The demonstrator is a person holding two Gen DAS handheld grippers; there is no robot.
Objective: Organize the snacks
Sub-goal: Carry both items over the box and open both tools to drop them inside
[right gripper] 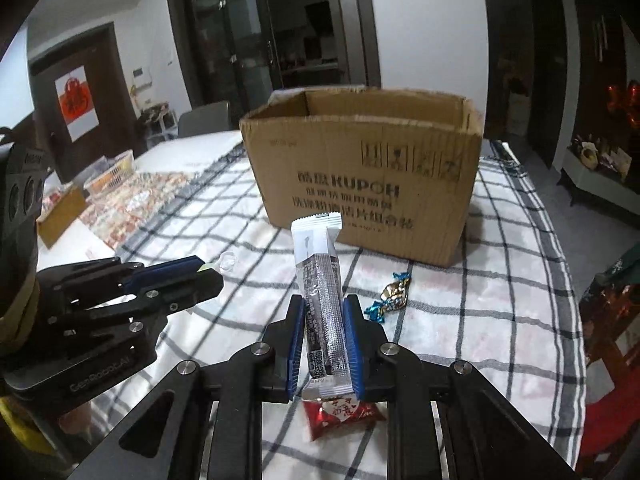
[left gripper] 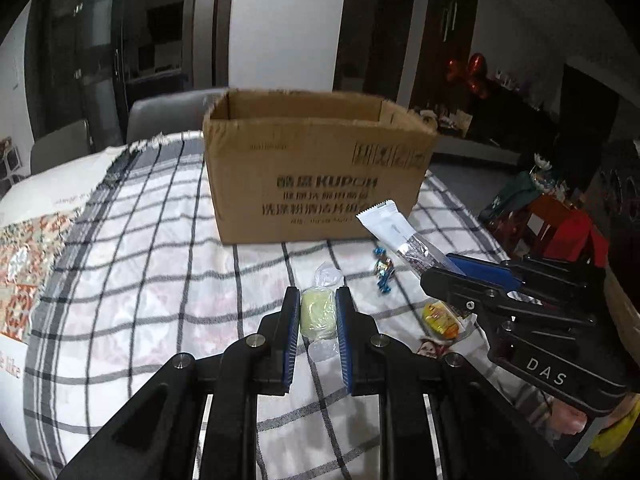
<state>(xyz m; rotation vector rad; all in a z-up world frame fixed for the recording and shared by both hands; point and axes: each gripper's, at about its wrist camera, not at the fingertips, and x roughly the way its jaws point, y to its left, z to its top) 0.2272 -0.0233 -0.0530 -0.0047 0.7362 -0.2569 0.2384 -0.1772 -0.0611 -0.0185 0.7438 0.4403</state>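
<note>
An open cardboard box [left gripper: 316, 176] stands on the checked tablecloth, also in the right wrist view [right gripper: 364, 184]. My left gripper [left gripper: 317, 294] is shut on a pale green wrapped candy [left gripper: 318, 314], held above the cloth in front of the box. My right gripper [right gripper: 324, 306] is shut on a long white and silver snack bar [right gripper: 320, 292], which points up toward the box; the bar shows in the left wrist view [left gripper: 396, 236] too. A blue and gold candy [right gripper: 390, 294] lies on the cloth, also in the left wrist view [left gripper: 384, 268].
A red heart-print snack packet [right gripper: 340, 418] lies under my right gripper. A yellow packet [left gripper: 442, 318] lies by the right gripper. A plastic basket [right gripper: 112, 174] and a small box [right gripper: 60, 216] sit far left. The table edge [right gripper: 576, 280] runs on the right.
</note>
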